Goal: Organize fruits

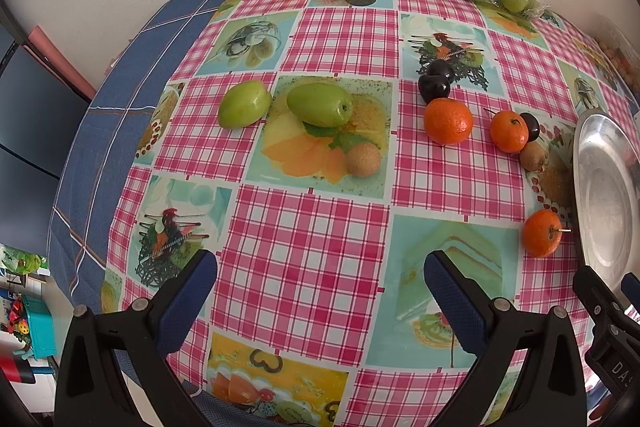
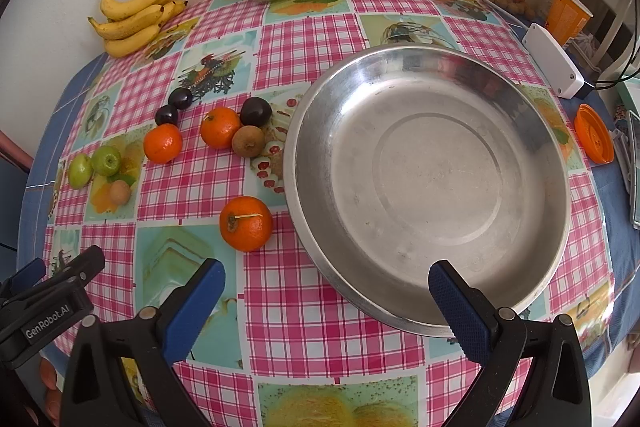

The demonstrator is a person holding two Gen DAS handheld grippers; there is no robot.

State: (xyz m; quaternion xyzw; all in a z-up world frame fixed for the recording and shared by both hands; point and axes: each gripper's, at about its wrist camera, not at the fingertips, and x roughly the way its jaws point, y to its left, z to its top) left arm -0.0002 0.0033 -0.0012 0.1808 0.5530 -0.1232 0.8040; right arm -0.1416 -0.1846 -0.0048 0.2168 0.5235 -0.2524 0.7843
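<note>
The table, under its pink checked cloth, carries everything, and the steel bowl is the biggest thing on it, bare inside and lying just ahead of the right gripper. That gripper's jaws stand wide apart with nothing between them, one finger over the bowl's near rim. The left gripper is equally wide open and empty, held above bare cloth.

The loose fruit lies left of the bowl. The nearest orange sits just beside the rim, slightly far and left of the right gripper. Farther off, a second orange, a kiwi and a dark plum crowd together, touching. A third orange sits left of them with two more plums behind. Two green fruits and a small tan fruit lie well ahead of the left gripper.

The likely trouble is rolling: round fruit nudged off-centre by a fingertip could run along the slick cloth, and reaching into the crowded trio could knock its neighbours away.
</note>
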